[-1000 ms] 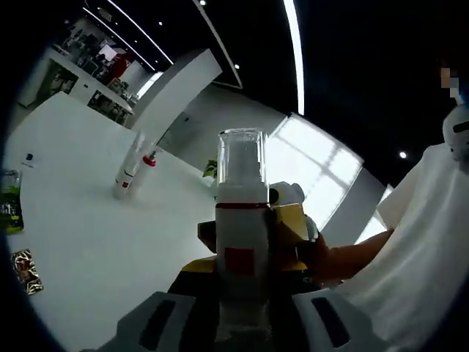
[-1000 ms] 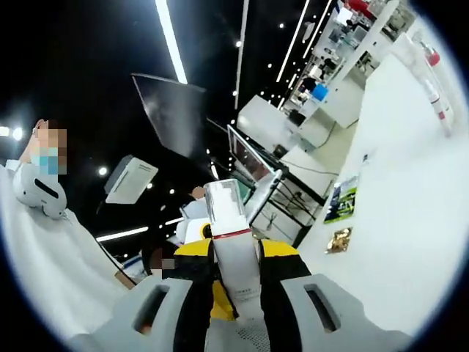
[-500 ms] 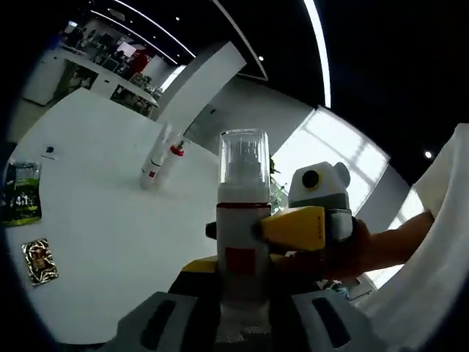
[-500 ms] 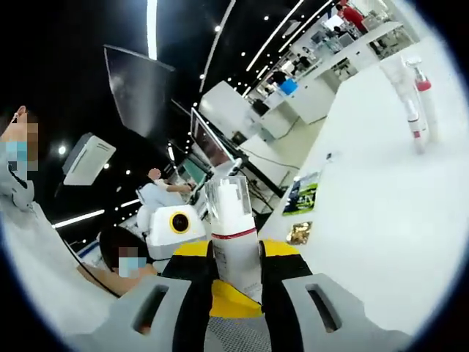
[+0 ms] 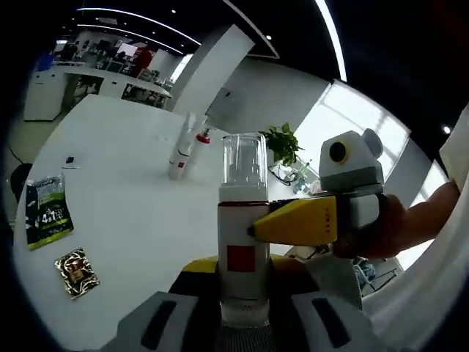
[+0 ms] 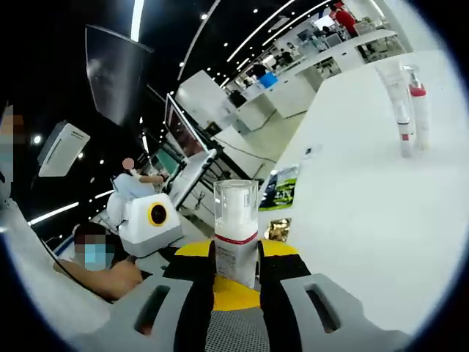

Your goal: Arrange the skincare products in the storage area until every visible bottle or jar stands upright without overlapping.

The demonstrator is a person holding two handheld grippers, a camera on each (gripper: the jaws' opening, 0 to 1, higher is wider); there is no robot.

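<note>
left gripper (image 5: pixel 242 323) clamped bottle (image 5: pixel 242 242) base | right gripper (image 5: pixel 293 224) clamped its middle | bottle upright above table (image 5: pixel 132 220)

One clear-capped pump bottle (image 5: pixel 243 235), two slim tubes (image 6: pixel 409 110), two sachets (image 5: pixel 50 211).

Clear glossy cap (image 5: pixel 243 157) — probably plastic

Left gripper (image 5: pixel 242 323) and right gripper (image 6: pixel 236 293) both clamp shut.
</note>
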